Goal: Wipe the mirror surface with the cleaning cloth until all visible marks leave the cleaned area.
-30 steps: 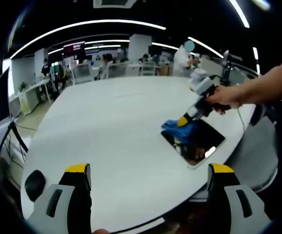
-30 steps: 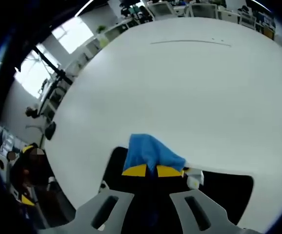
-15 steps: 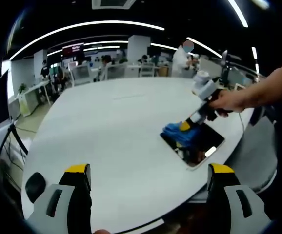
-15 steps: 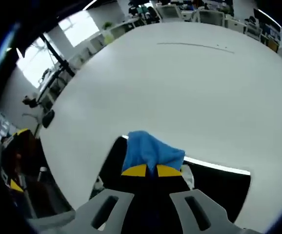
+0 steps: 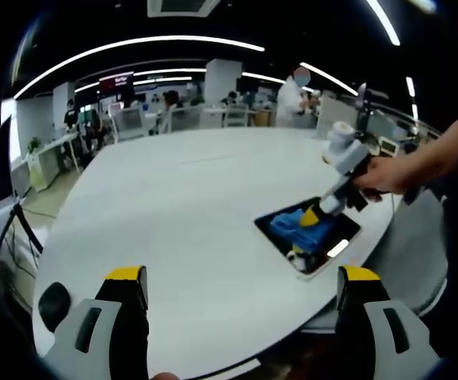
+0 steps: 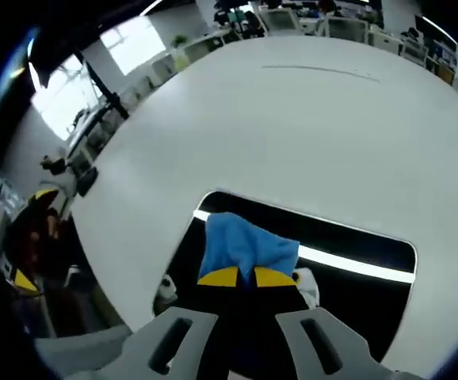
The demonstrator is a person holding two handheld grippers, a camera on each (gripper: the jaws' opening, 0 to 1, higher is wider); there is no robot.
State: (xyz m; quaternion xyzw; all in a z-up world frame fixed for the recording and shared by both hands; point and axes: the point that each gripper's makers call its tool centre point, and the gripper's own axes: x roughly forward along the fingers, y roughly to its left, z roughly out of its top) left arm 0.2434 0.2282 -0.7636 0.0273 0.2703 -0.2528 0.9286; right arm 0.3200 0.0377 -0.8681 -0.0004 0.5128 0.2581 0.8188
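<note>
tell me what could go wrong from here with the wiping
1. The mirror lies close to the table edge on the person's side and nothing holds it; the left gripper hovers open, apart from it. A firm stroke could slide it off.
2. The right gripper pinches only a bunch of the blue cloth, so its yellow tips might scrape the glass.
3. The cloth covers a small patch, so marks elsewhere may be missed.

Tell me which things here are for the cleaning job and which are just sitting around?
For the job:
mirror
blue cloth
right gripper, shut on the cloth

Just there:
white table
left gripper, open, holding nothing
office chairs far behind
</note>
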